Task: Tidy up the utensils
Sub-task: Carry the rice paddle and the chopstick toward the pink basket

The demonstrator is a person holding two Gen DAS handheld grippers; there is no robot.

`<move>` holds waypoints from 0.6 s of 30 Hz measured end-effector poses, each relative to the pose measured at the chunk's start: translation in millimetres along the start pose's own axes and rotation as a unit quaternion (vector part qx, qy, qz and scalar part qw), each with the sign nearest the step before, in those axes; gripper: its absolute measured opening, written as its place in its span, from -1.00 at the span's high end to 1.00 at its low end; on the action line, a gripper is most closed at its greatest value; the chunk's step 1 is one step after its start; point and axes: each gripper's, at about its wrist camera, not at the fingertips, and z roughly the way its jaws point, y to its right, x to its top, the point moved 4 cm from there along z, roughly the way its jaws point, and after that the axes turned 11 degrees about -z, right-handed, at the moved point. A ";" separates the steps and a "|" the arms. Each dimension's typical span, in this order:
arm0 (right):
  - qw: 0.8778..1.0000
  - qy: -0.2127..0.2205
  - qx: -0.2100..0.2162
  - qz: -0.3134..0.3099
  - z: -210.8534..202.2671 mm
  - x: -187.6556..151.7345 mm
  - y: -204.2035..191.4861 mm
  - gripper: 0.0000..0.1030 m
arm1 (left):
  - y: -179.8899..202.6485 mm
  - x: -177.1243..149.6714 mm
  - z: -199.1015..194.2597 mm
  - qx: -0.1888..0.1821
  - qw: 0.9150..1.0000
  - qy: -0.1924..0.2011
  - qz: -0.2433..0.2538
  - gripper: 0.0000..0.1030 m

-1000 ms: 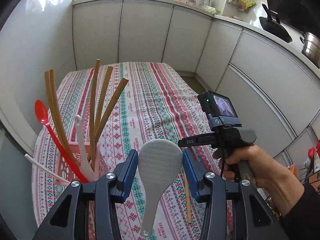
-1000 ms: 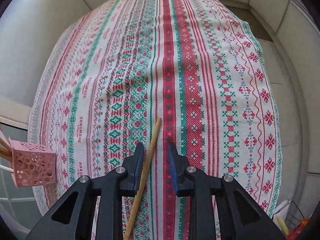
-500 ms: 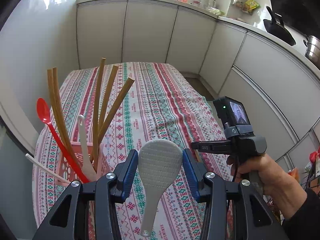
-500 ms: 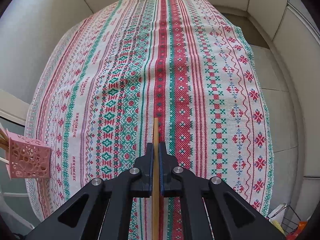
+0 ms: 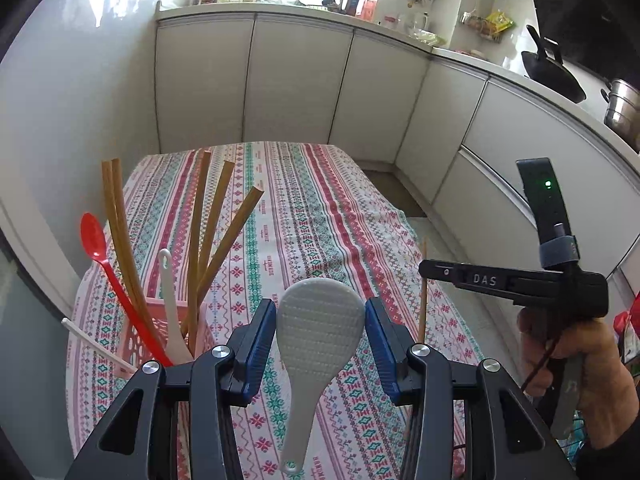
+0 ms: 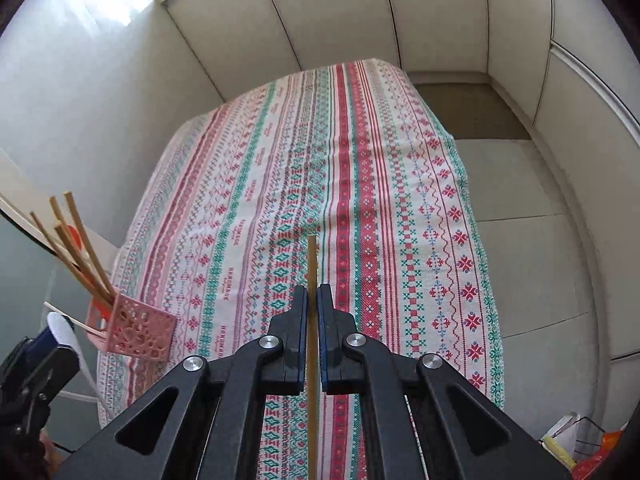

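Note:
My left gripper [image 5: 320,332] is shut on a white rice paddle [image 5: 316,336], head up, handle hanging down, above the table's near edge. A pink perforated holder [image 5: 144,344] at the left holds several wooden chopsticks [image 5: 204,236], a red spoon [image 5: 94,240] and a white spoon [image 5: 170,300]. My right gripper [image 6: 312,312] is shut on a single wooden chopstick [image 6: 312,264] and holds it lifted above the cloth. In the left wrist view this chopstick [image 5: 422,292] stands upright right of the paddle. The holder [image 6: 140,332] shows at the left in the right wrist view.
The table wears a red, green and white patterned cloth [image 5: 304,208]. White kitchen cabinets [image 5: 300,84] ring the far and right sides. A black wok [image 5: 552,76] and a steel pot [image 5: 622,108] sit on the right counter. Bare floor [image 6: 520,208] lies right of the table.
My right gripper closed on the chopstick that lay on the cloth and lifted it, tilting up. My left gripper kept hold of the paddle and rose slightly.

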 end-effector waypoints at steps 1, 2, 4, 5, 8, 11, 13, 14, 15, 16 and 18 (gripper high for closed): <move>1.000 0.010 0.001 -0.001 -8.8 1.8 -3.2 0.91 | 0.3 1.3 -2.1 -0.002 1.000 0.003 -0.001 0.10; 1.000 0.019 0.002 -0.003 -15.4 3.7 -8.1 0.91 | 0.2 2.7 -4.3 -0.003 1.000 0.007 -0.003 0.10; 0.999 0.038 0.005 -0.007 -30.2 5.8 -16.3 0.91 | -0.4 5.3 -8.1 -0.004 1.000 0.015 -0.005 0.10; 0.999 0.046 0.005 -0.007 -36.9 6.2 -19.3 0.91 | -1.4 6.5 -9.6 -0.004 1.000 0.018 -0.007 0.10; 0.997 0.074 0.011 0.002 -54.3 6.6 -25.0 0.92 | -6.0 10.0 -14.8 -0.005 1.000 0.027 -0.015 0.10; 0.996 0.092 0.016 0.002 -67.9 6.6 -29.7 0.92 | -7.6 12.5 -20.2 -0.006 0.999 0.038 -0.018 0.10; 0.994 0.104 0.018 -0.002 -75.3 8.1 -33.0 0.92 | -8.3 14.4 -23.6 -0.007 0.999 0.045 -0.020 0.10; 0.994 0.109 0.021 -0.003 -78.2 8.3 -34.2 0.92 | -8.5 15.6 -25.5 -0.008 0.999 0.048 -0.023 0.10; 0.993 0.112 0.024 -0.004 -80.8 8.5 -35.9 0.92 | -8.4 16.9 -27.3 -0.011 0.998 0.051 -0.025 0.10; 0.993 0.116 0.026 -0.006 -84.2 8.7 -38.1 0.92 | -8.8 18.2 -29.5 -0.013 0.998 0.054 -0.026 0.10; 0.992 0.123 0.029 -0.010 -89.9 9.6 -42.4 0.92 | -7.0 19.9 -33.0 -0.014 0.998 0.061 -0.027 0.10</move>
